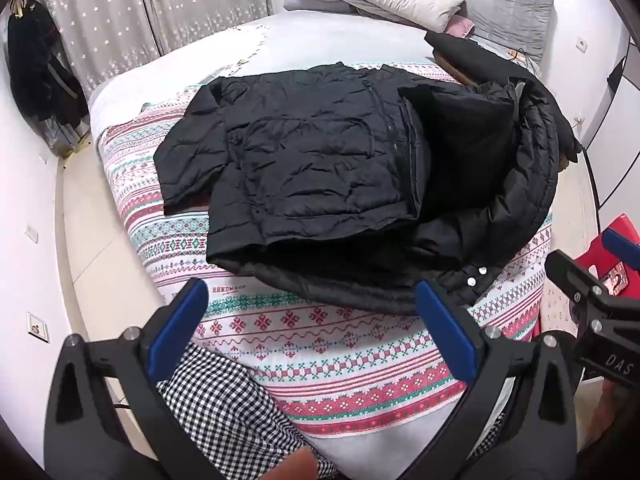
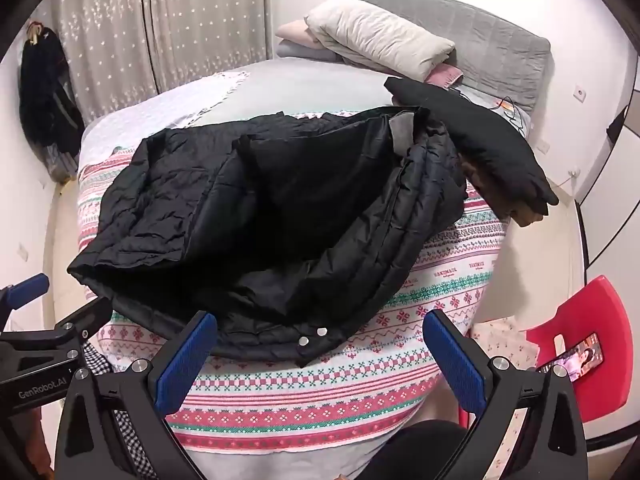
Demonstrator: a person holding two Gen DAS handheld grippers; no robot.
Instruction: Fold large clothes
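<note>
A black puffer jacket lies partly folded on the patterned bedspread, one side flapped over so its lining shows; it also shows in the right wrist view. Its snap-button hem points toward me. My left gripper is open and empty, just short of the jacket's near edge. My right gripper is open and empty, above the snap-button hem. The right gripper's body shows at the right of the left wrist view.
Another folded black garment lies at the bed's far right. Pillows are stacked at the headboard. A checked cloth lies at the near edge. A red chair with a phone stands at the right. Curtains hang at the back left.
</note>
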